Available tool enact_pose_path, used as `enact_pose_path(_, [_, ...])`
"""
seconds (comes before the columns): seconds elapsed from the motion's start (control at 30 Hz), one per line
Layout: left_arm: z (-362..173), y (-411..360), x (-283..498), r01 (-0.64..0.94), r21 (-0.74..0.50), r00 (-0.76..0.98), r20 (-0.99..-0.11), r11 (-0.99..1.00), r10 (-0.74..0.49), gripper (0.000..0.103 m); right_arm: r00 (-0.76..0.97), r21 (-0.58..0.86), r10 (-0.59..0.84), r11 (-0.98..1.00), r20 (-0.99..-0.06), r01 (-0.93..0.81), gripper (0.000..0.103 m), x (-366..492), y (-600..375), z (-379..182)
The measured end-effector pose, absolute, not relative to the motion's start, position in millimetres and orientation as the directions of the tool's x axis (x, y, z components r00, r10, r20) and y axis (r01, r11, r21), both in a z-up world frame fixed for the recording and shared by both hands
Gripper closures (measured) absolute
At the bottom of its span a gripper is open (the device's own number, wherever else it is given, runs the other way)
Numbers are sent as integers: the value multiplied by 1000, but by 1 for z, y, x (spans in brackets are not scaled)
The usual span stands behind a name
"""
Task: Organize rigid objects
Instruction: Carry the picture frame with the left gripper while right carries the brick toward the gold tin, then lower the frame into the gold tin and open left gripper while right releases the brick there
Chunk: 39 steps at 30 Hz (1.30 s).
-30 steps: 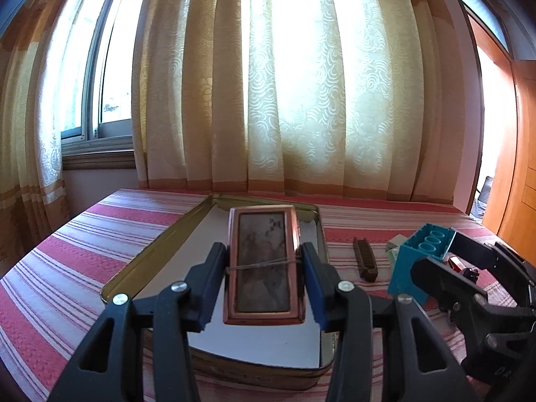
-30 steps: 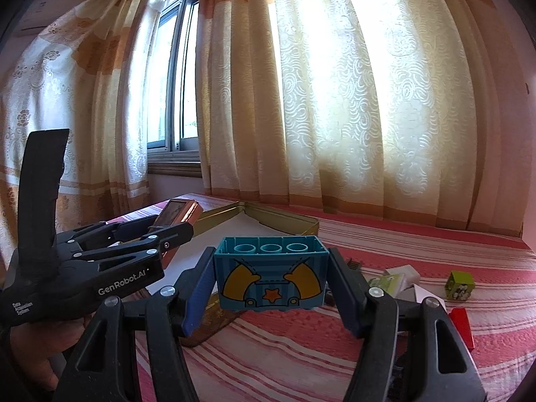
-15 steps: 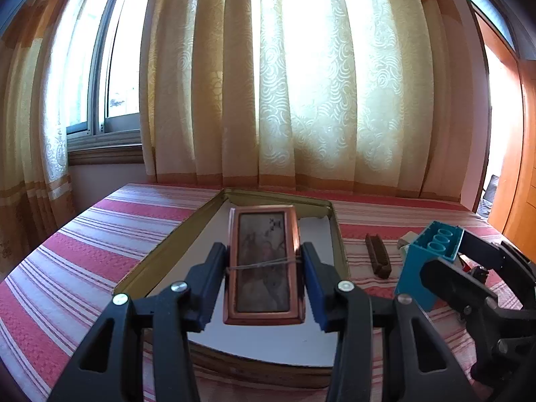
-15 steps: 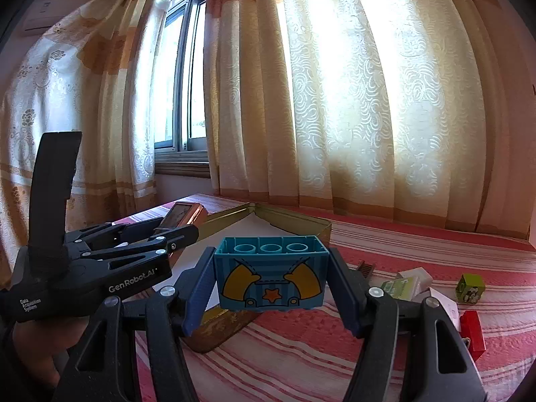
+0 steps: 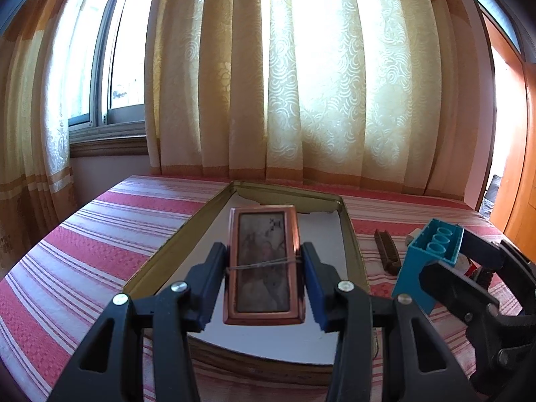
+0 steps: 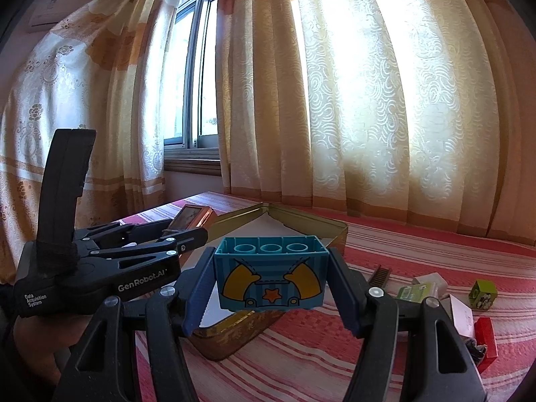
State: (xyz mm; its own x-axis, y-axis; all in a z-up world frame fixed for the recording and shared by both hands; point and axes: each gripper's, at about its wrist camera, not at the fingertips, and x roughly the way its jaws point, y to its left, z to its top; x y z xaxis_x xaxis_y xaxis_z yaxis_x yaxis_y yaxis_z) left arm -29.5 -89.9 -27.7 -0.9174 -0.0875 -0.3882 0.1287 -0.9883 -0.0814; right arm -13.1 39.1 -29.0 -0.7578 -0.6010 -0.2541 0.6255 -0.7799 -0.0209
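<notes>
My left gripper (image 5: 264, 268) is shut on a flat copper-framed case (image 5: 264, 261) with a rubber band round it, held above the open gold tin tray (image 5: 350, 234). My right gripper (image 6: 271, 278) is shut on a blue toy brick (image 6: 271, 274) with yellow shapes and an orange star, held above the tray's near right corner (image 6: 234, 331). The brick also shows in the left wrist view (image 5: 425, 261), right of the tray. The left gripper and the case (image 6: 191, 216) show at the left of the right wrist view.
The tray lies on a red-striped cloth (image 5: 100, 241). Right of it lie a brown comb (image 5: 387, 251), a green cube (image 6: 482, 293), a red block (image 6: 485, 335), a green-labelled box (image 6: 418, 289) and a white card (image 6: 460, 311). Curtains and a window stand behind.
Both grippers have risen a little and tilted, so the tray looks farther and lower. Each keeps hold of its object.
</notes>
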Motion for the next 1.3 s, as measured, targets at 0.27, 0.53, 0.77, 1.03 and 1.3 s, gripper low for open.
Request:
enact_pose_path(0.27, [-29,-95,-34,132,-74,-910,-404,-989,-91,57,-738,-16,-616,-765,-277,644,37,-18,30,-30])
enact_pose_path(0.53, [-30,-98,-41,129,-72,-902,-423,-989,-87,57,-719,-5,-628,-752,-298,659,37,-26,21,-32])
enact_pose_path(0.77, [-30,-104,-49,133,-69,-896,-434,-989,-90,57,-717,-14,-628,-750,-303,662,37,-27,14,-32])
enact_pose_path(1.03, [-31,-111,-57,127,-66,-887,-454,-990,-84,57,-693,-7,-637,-734,-338,679,37,-35,5,-34])
enact_pose_path(1.3, [-24,-118,-69,122,-42,-874,-477,-992,-88,57,-696,-24,-631,-735,-342,678,37,-47,-2,-26])
